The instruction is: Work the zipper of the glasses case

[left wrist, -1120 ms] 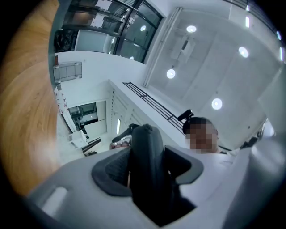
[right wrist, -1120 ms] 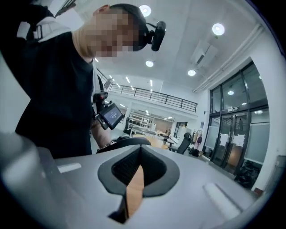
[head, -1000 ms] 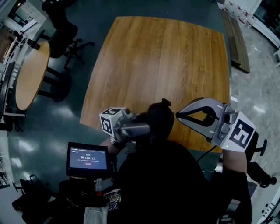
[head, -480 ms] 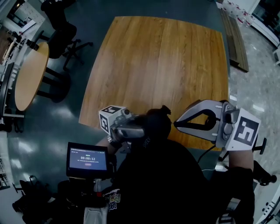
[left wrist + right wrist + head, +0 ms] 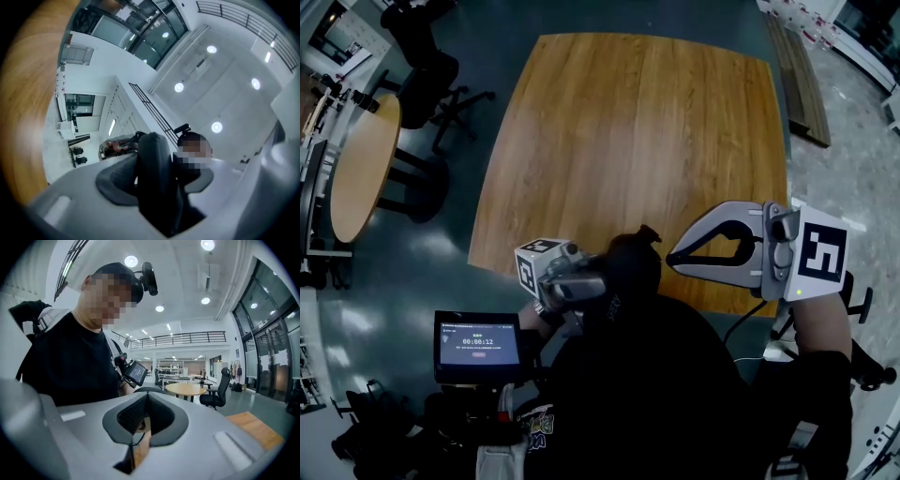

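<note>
Ceiling lamps [image 5: 212, 49] glare overhead; the head view is dim, edges warped.

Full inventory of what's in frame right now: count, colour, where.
table: 1, brown wood, squarish, middle of head view
round table: 1, light wood, far left
office chairs: at least 2, black, by the round table
screen: 1, black with a lit timer, lower left
case: 1, black, between the left gripper's jaws, near the table's near edge
left gripper: 1, grey with marker cube, closed on the case
right gripper: 1, grey-white with marker cube, jaws shut, nothing seen between them, tips close beside the case
shirt: 1, black, on the person, bottom of head view
</note>
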`<control>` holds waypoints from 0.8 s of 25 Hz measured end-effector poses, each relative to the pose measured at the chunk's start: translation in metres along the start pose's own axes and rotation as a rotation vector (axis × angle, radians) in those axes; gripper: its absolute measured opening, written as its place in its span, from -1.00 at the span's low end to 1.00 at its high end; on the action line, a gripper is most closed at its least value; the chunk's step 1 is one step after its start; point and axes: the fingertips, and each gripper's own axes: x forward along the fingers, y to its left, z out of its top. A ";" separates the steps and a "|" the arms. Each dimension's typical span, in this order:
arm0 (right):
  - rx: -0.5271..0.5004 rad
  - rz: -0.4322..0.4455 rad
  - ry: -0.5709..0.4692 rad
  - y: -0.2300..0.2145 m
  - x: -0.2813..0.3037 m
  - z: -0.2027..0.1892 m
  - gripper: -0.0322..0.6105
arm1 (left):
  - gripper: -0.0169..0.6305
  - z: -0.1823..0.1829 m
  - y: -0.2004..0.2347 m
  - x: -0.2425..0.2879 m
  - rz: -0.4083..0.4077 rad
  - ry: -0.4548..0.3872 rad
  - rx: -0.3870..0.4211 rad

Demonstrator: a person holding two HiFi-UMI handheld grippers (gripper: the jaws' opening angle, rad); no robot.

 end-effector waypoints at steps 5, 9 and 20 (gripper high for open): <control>0.007 0.015 0.022 0.018 0.003 -0.004 -0.89 | -0.24 -0.011 -0.009 0.000 0.042 0.000 0.128; -0.055 -0.034 0.059 0.018 0.003 -0.008 -0.89 | -0.24 -0.010 -0.009 -0.004 0.057 0.017 0.129; -0.020 -0.064 -0.005 -0.003 0.007 -0.011 -0.89 | -0.06 -0.016 0.002 0.011 0.097 0.214 0.193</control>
